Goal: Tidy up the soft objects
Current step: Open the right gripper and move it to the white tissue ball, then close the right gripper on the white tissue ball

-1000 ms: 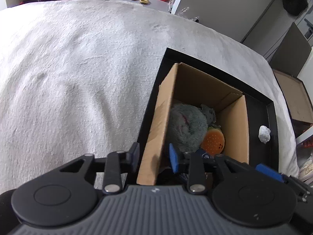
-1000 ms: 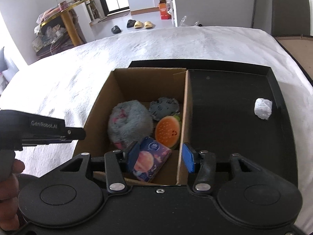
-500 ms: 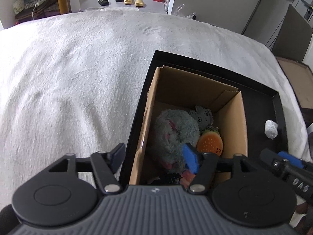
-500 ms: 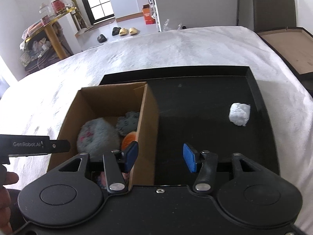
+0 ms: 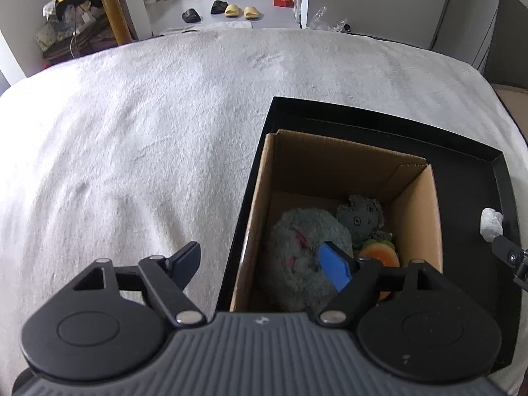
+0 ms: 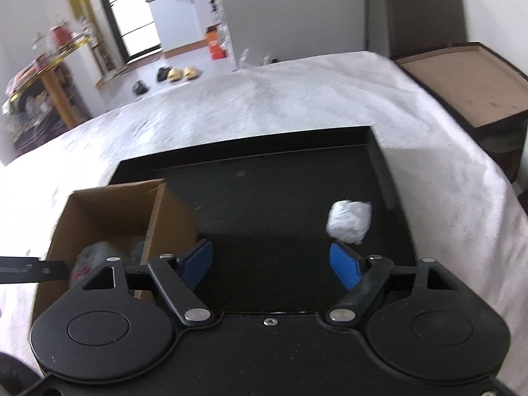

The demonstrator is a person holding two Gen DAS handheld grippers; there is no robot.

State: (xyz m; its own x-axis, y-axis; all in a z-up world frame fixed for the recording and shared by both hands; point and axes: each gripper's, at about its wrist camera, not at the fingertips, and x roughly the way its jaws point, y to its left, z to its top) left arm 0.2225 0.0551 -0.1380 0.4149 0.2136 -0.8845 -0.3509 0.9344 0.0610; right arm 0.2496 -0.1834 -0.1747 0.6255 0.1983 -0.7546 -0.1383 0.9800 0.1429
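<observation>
Left wrist: three toys in one box (image 5: 415, 198) (jaws apart) | right: one wad (image 6: 348, 221), jaws apart

The cardboard box (image 5: 349, 178) stands in the left part of the black tray (image 6: 270, 191), and its tall walls block any sideways way in; only the open top gives entry. Inside, a fuzzy grey ball (image 5: 303, 257), a small grey plush (image 5: 361, 214) and an orange toy (image 5: 379, 254) fill the near floor, while the far end of the box is bare. To the right of the box the tray floor lies open up to a crumpled white wad (image 6: 349, 221) near the right rim. The white bed cover (image 5: 132, 148) on the left is open ground. Both hand-held grippers hang spread above the tray's near edge.
</observation>
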